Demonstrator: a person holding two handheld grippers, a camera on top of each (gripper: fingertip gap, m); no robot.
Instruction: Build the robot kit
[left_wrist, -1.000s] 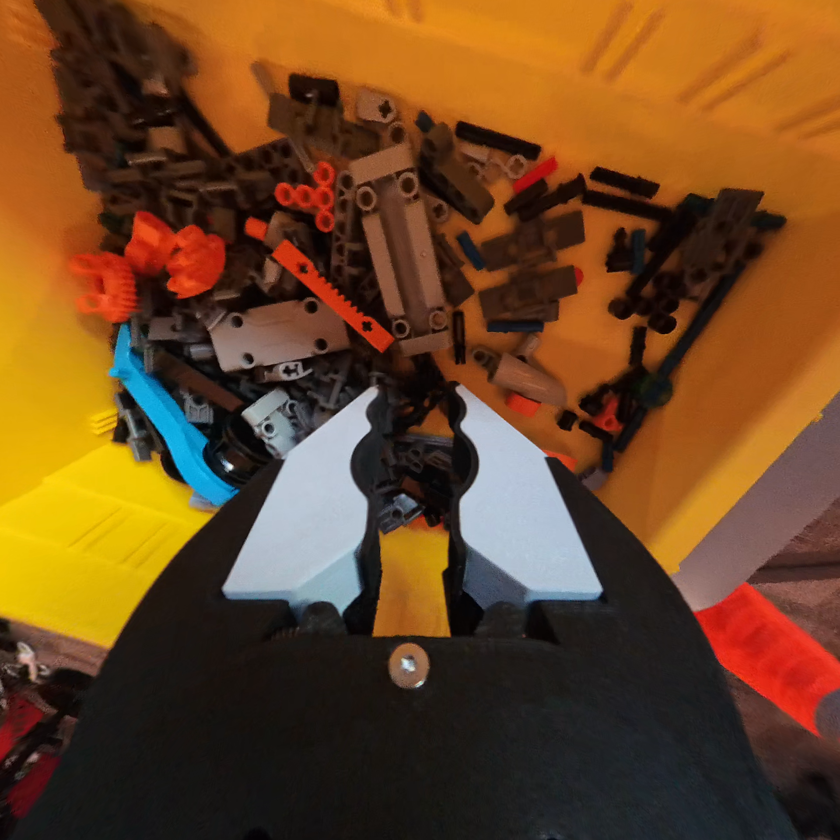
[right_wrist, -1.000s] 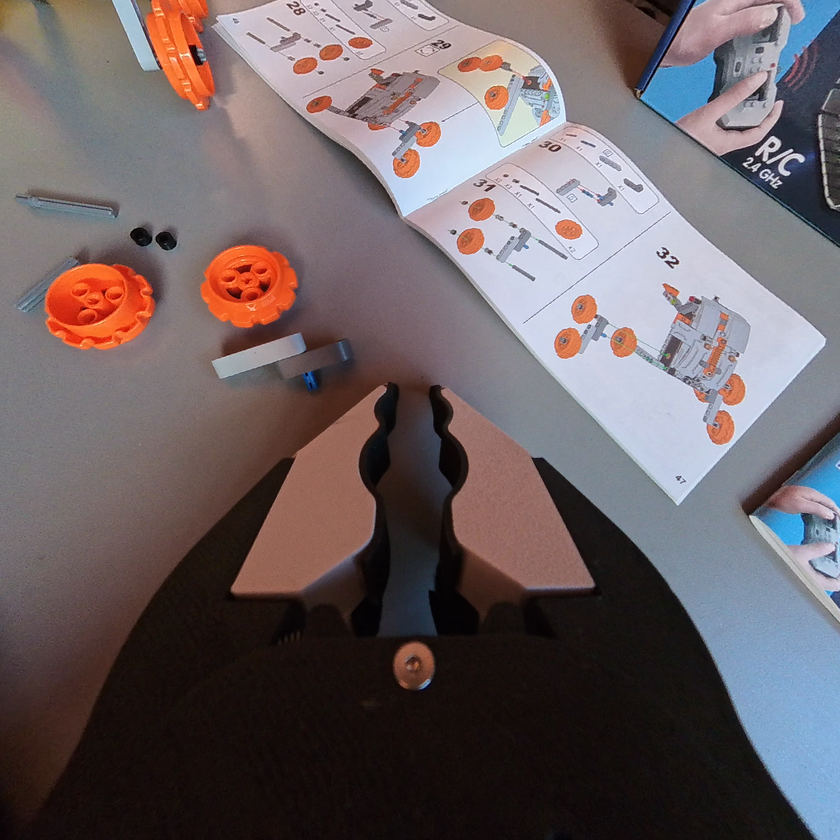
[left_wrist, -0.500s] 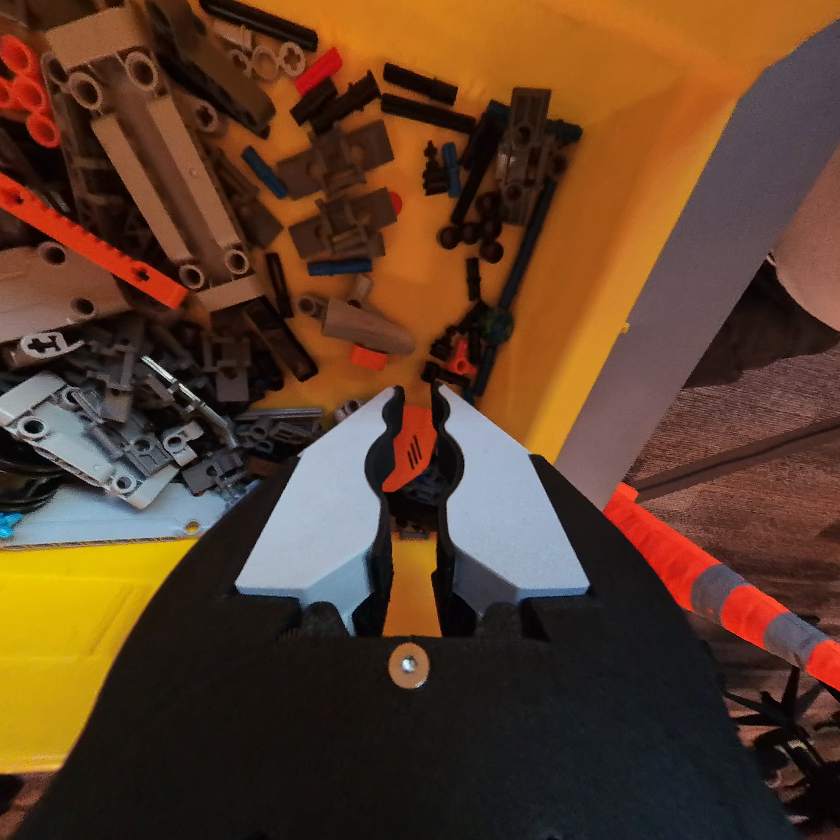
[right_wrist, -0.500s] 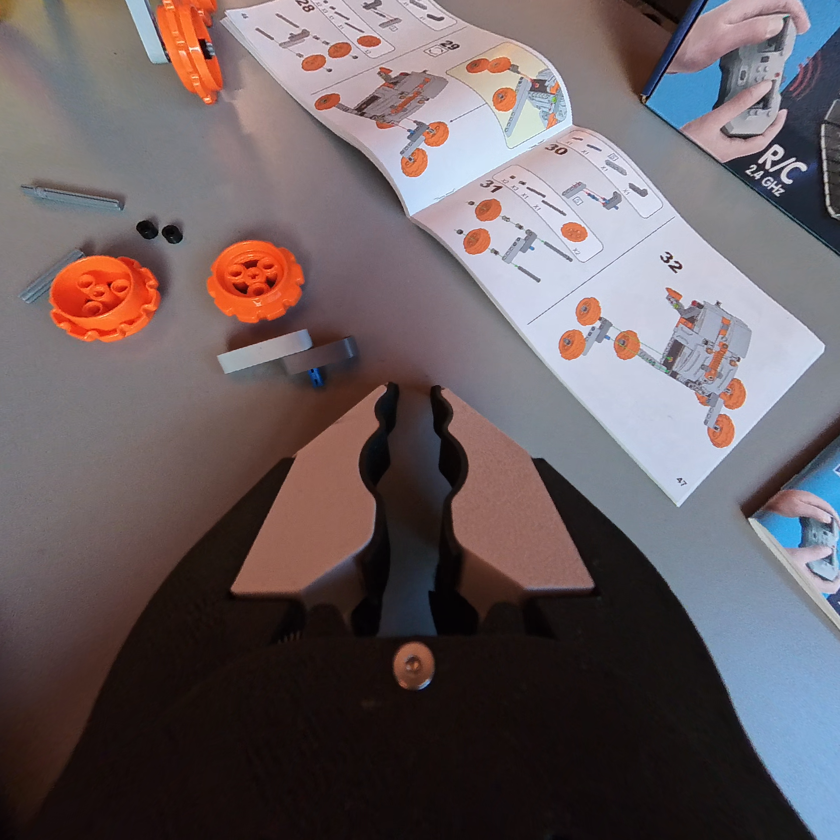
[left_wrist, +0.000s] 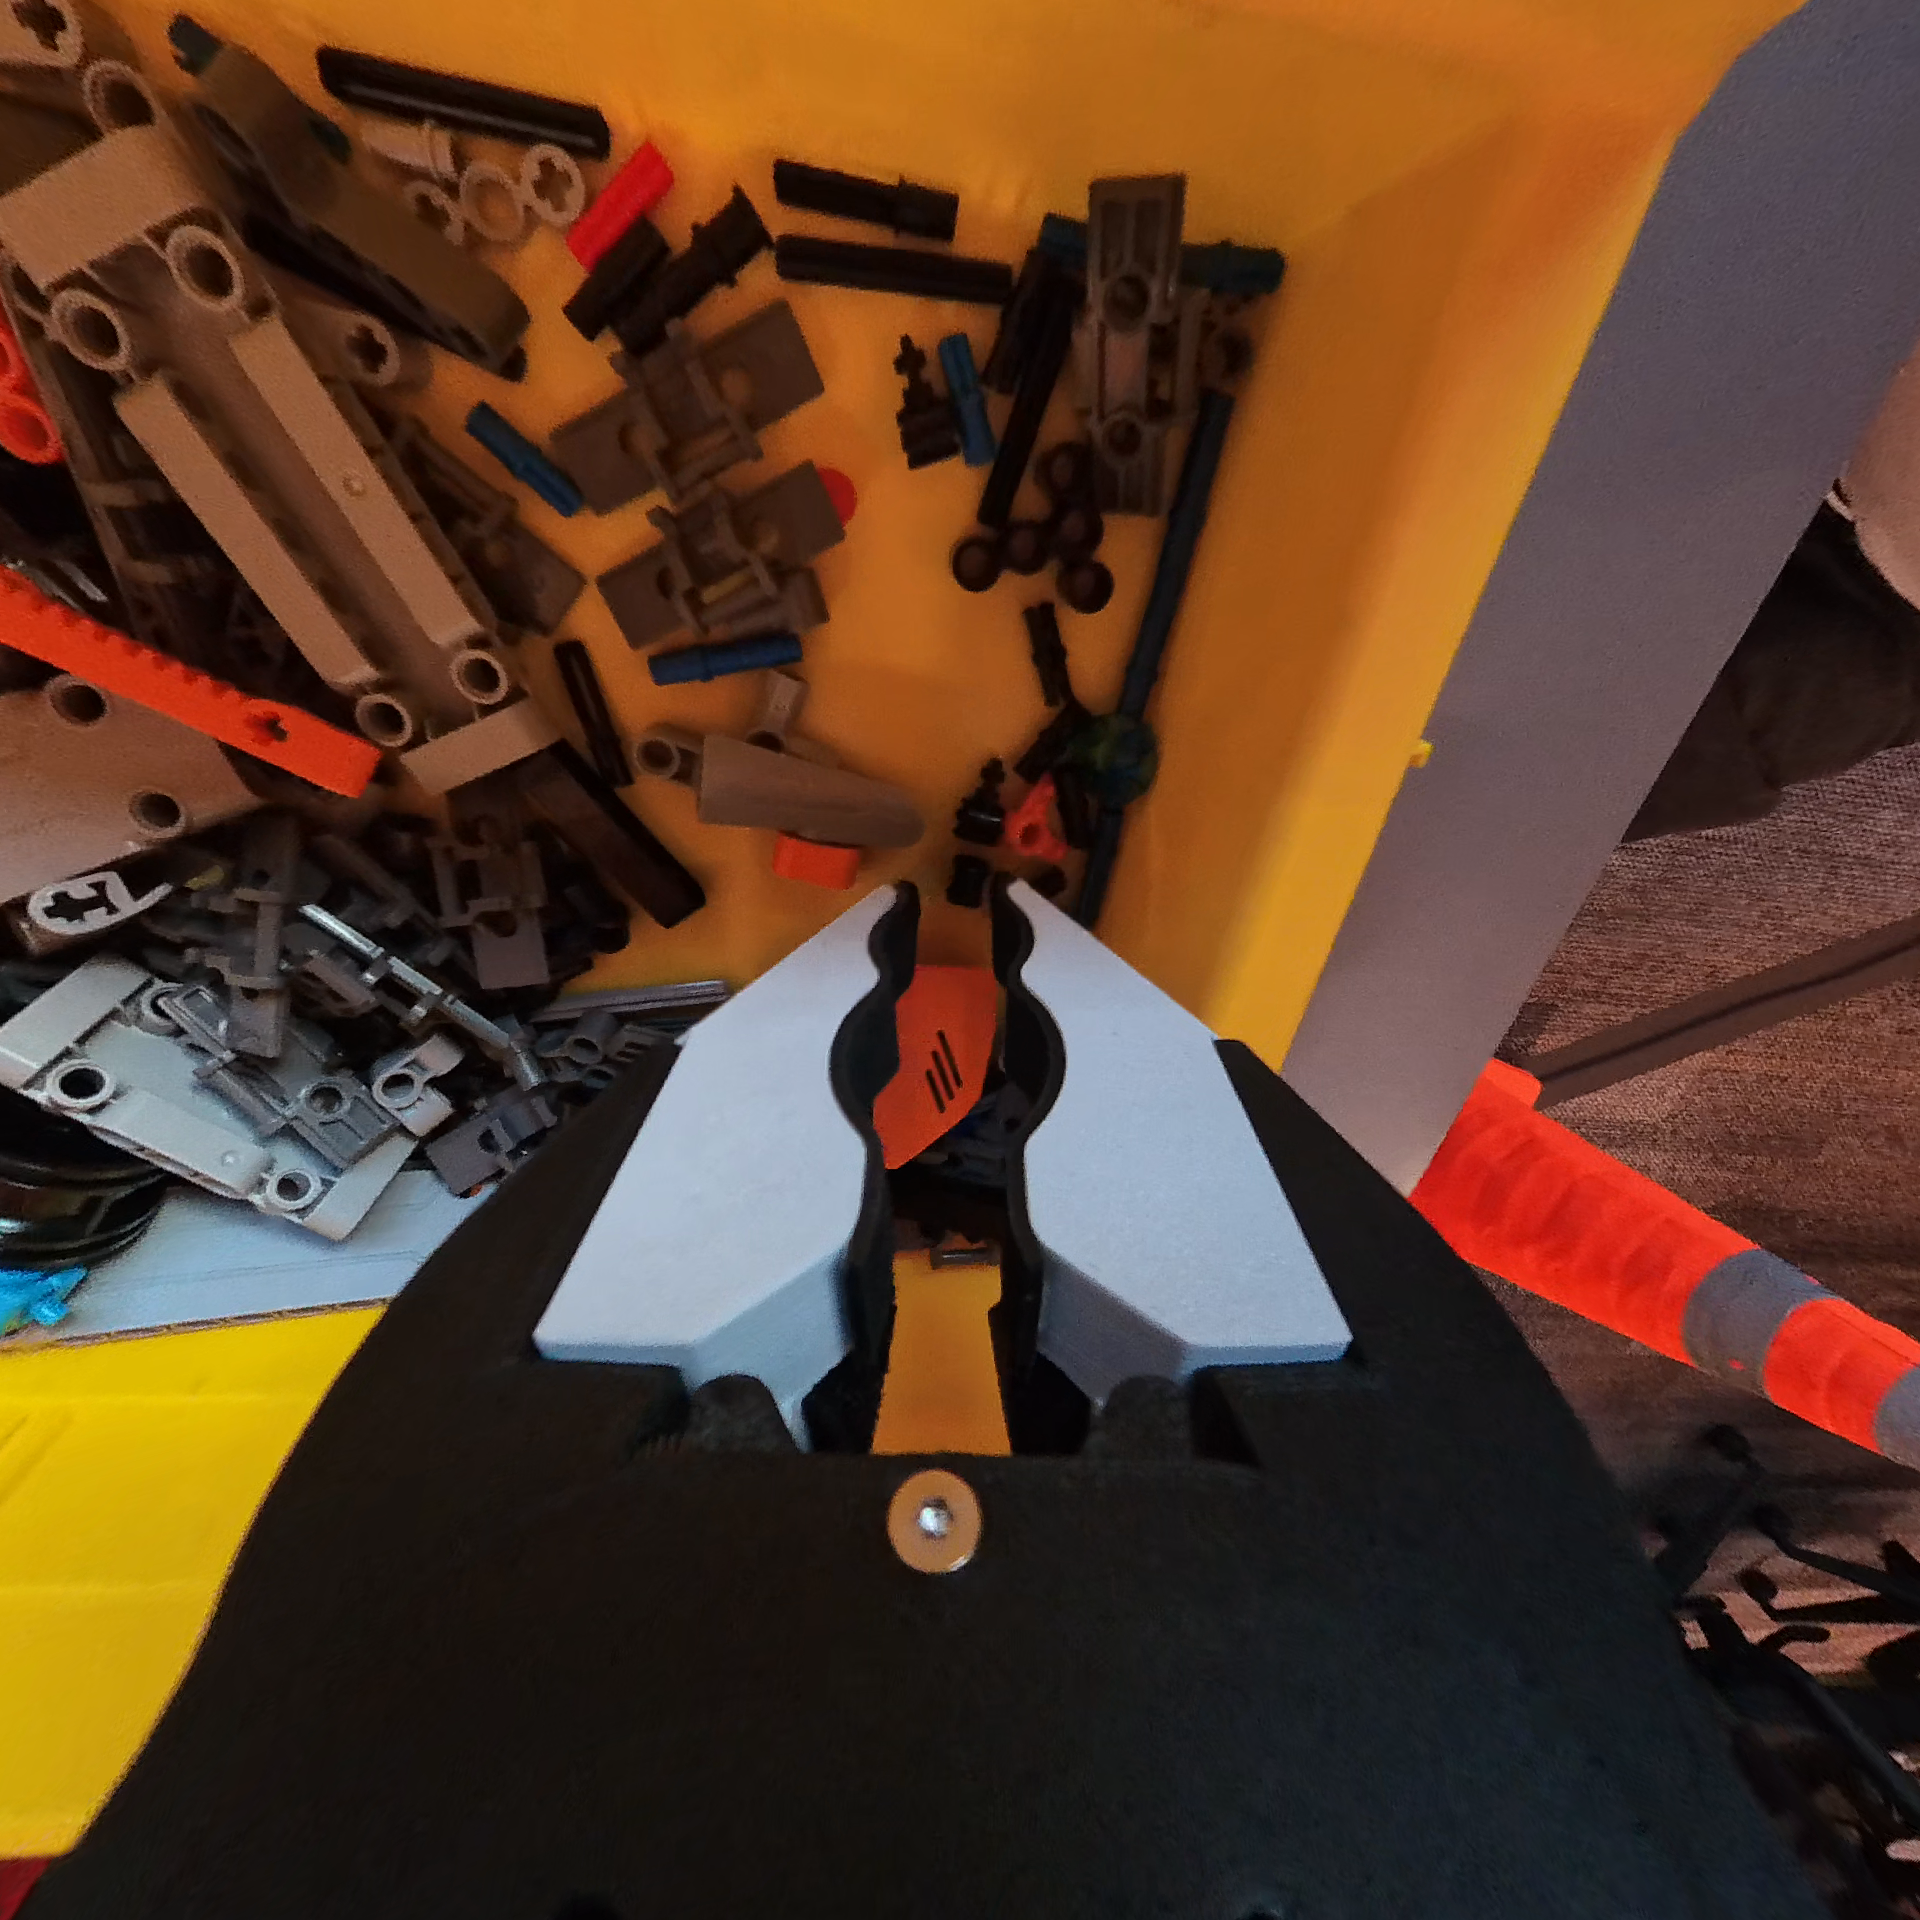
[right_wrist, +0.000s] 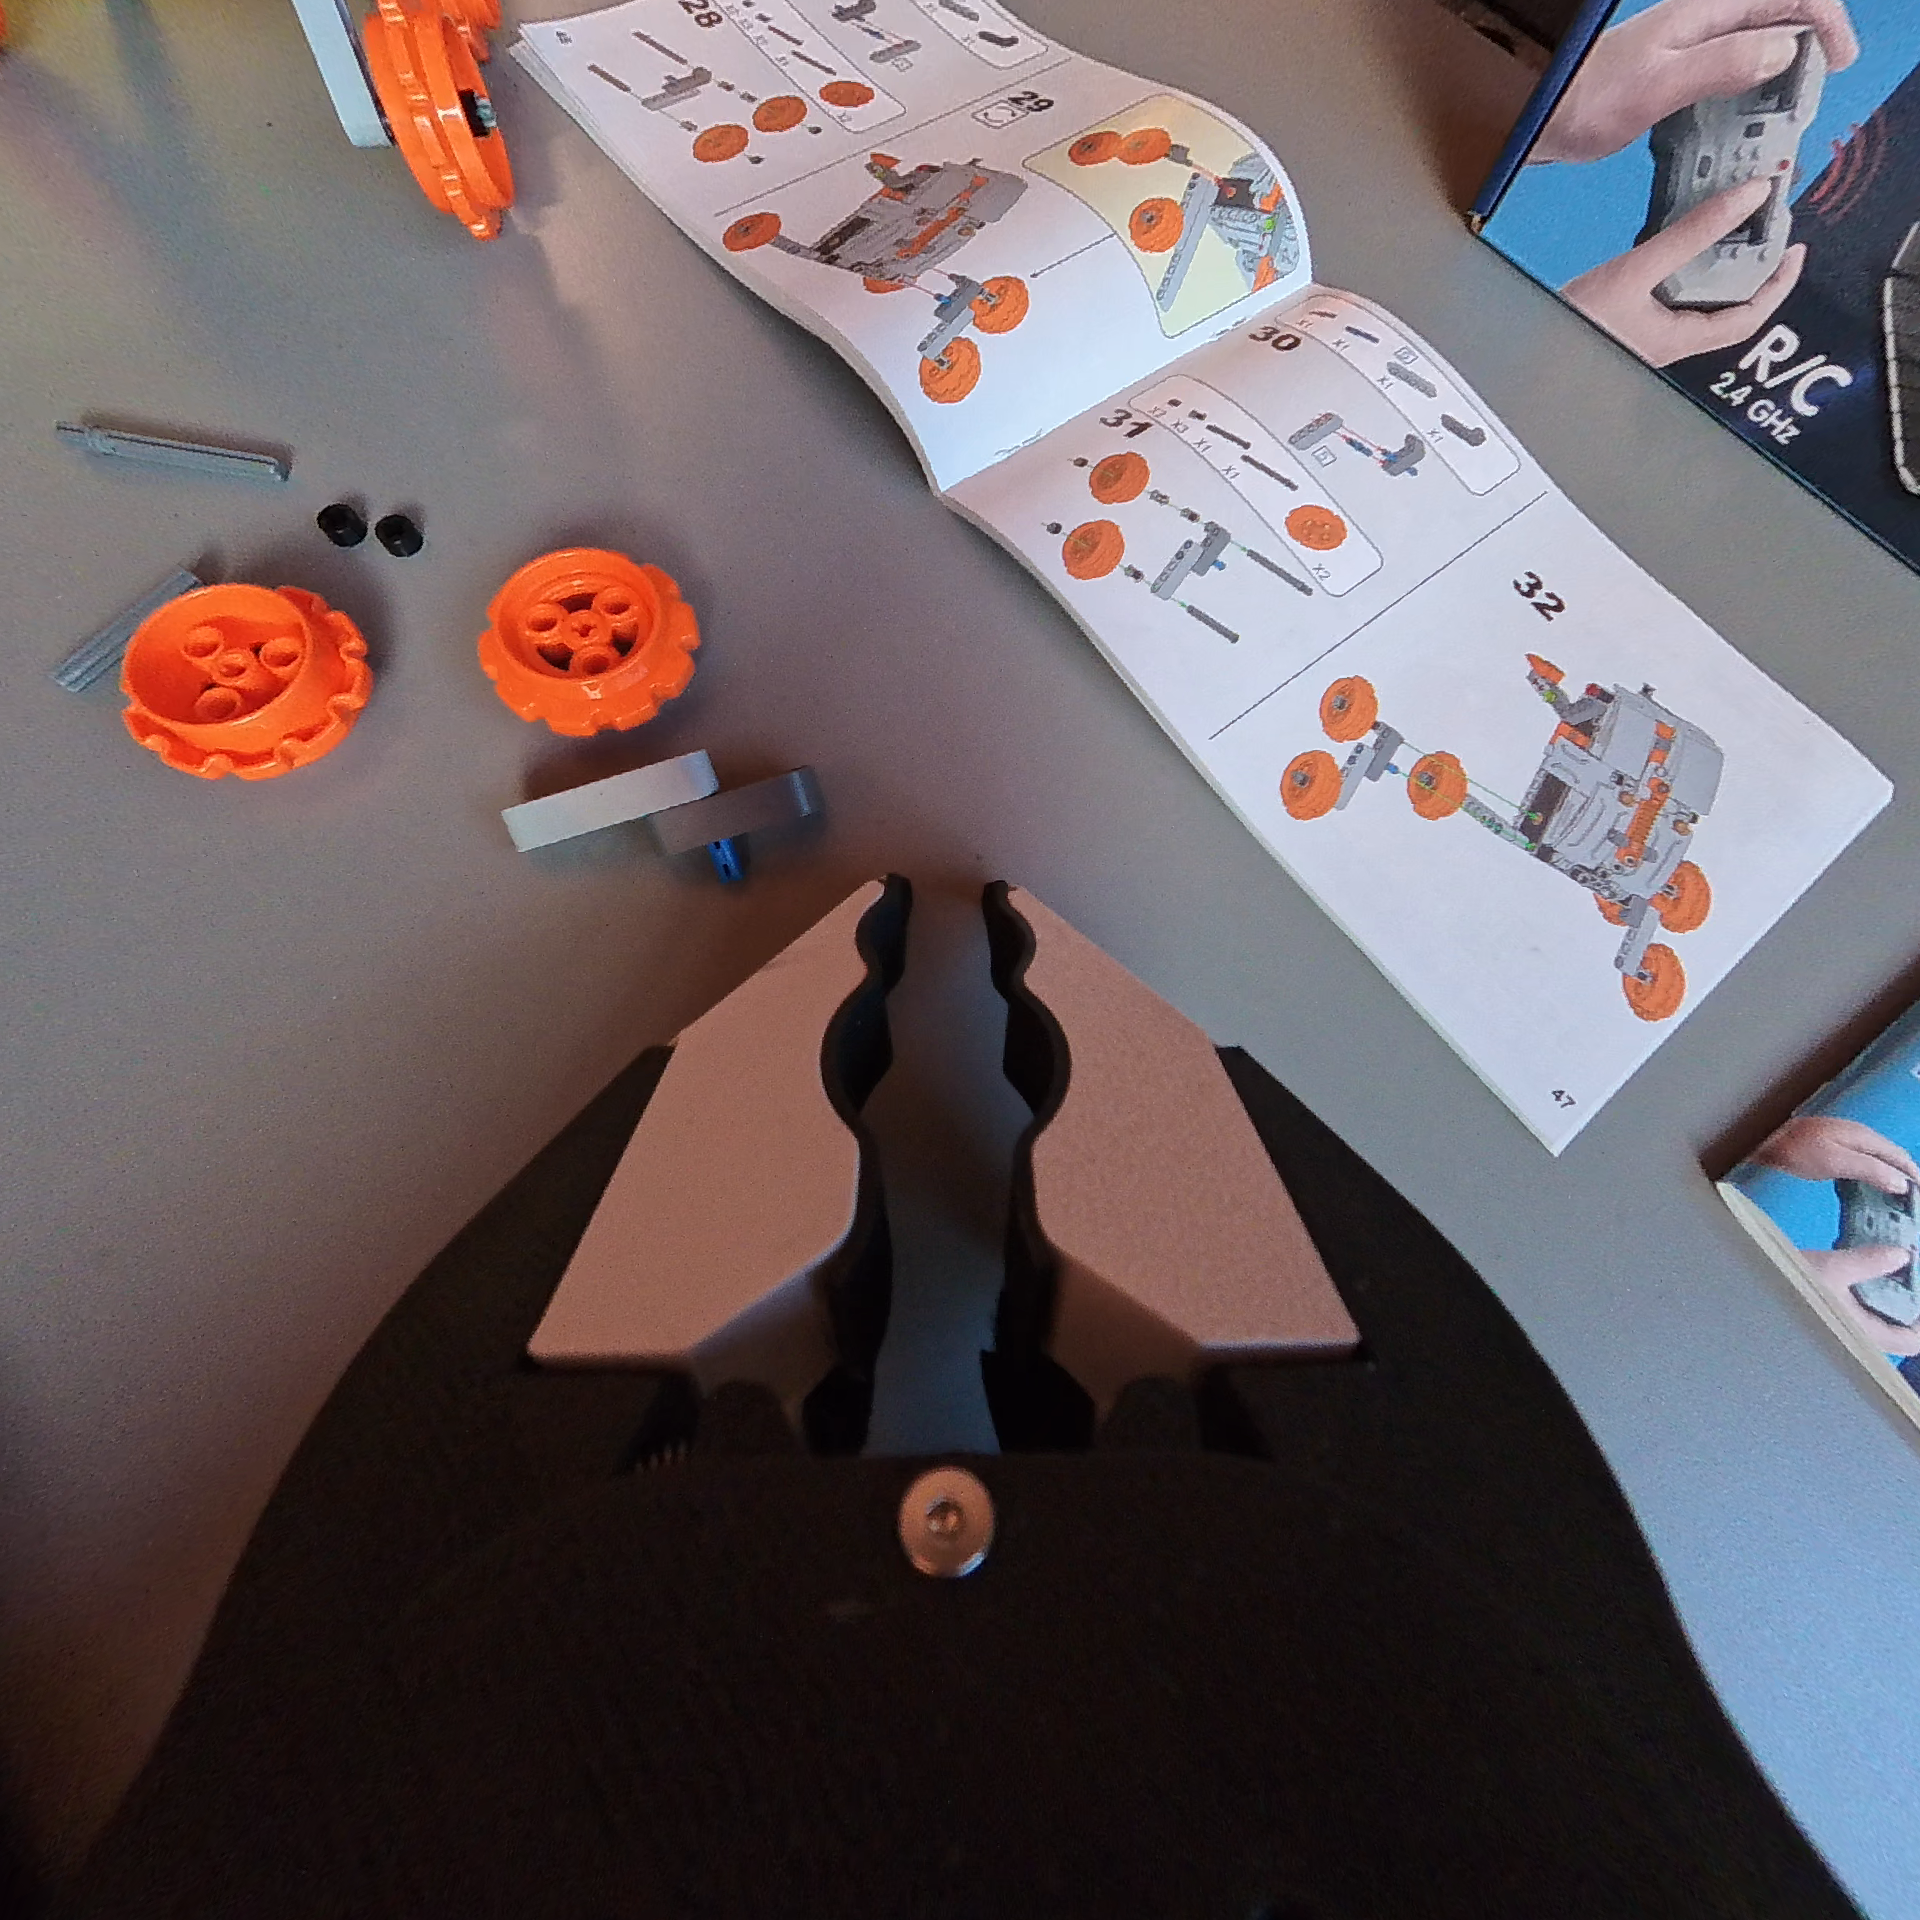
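The left hand-held gripper (left_wrist: 945, 904) is nearly closed and pinches a small orange panel piece (left_wrist: 935, 1060) between its jaws, above the right-hand corner of the yellow bin (left_wrist: 1351, 520), where loose grey and black building pieces lie. The right hand-held gripper (right_wrist: 948, 896) holds nothing, its jaws a little apart, over the grey desk (right_wrist: 312, 1039), near a grey beam assembly (right_wrist: 665, 805), two orange wheels (right_wrist: 587, 639) and the open instruction booklet (right_wrist: 1455, 935)
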